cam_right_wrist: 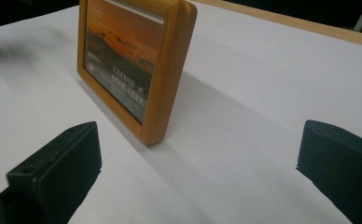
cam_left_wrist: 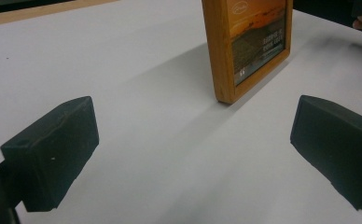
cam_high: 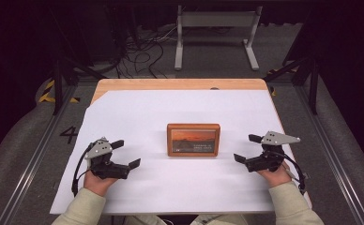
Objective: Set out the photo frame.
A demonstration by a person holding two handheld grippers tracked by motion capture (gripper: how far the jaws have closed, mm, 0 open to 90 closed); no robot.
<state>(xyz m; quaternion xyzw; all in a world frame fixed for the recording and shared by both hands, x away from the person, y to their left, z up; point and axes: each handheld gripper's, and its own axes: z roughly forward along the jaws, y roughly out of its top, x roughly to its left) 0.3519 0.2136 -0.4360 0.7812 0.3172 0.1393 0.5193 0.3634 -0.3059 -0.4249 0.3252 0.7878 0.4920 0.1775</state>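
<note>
The wooden table under a broad white paper sheet [cam_high: 138,112] leaves plenty of bare room on every side. The small upright wooden picture frame holding a sunset photograph [cam_high: 193,139] stands near the middle, well apart from the sheet's edges. To take it well, I judge the two claws should close in level from either side and meet its short edges squarely (a lopsided push would likely tip it backward). The left gripper [cam_high: 125,154] sits to the frame's left, jaws spread wide and empty; the right gripper [cam_high: 246,148] mirrors it on the other side, likewise gaping and holding nothing.
</note>
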